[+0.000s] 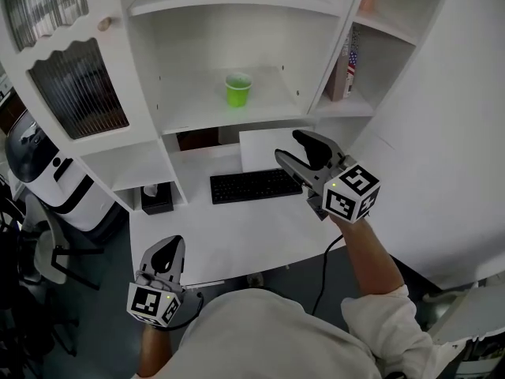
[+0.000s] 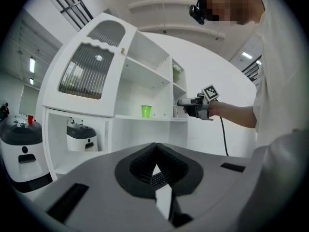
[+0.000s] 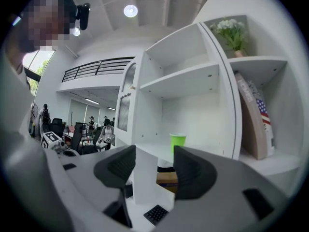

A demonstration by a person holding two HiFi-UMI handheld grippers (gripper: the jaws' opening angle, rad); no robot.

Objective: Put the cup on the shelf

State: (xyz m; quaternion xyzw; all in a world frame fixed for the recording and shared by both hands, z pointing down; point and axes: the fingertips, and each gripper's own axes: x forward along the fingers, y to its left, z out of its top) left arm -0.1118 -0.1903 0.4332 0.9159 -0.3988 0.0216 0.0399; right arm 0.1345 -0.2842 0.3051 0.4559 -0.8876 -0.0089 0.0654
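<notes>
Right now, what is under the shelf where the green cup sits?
Below the shelf holding the cup is a desk with a black keyboard. A brown box sits tucked farther back; the shelf hides most of it from above.

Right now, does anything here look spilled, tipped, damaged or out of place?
Nothing stands out. The green cup stands upright on the shelf with no spill near it, the keyboard lies flat on the desk, the right gripper is open and empty short of the cup, and the left gripper is shut on nothing.
</notes>
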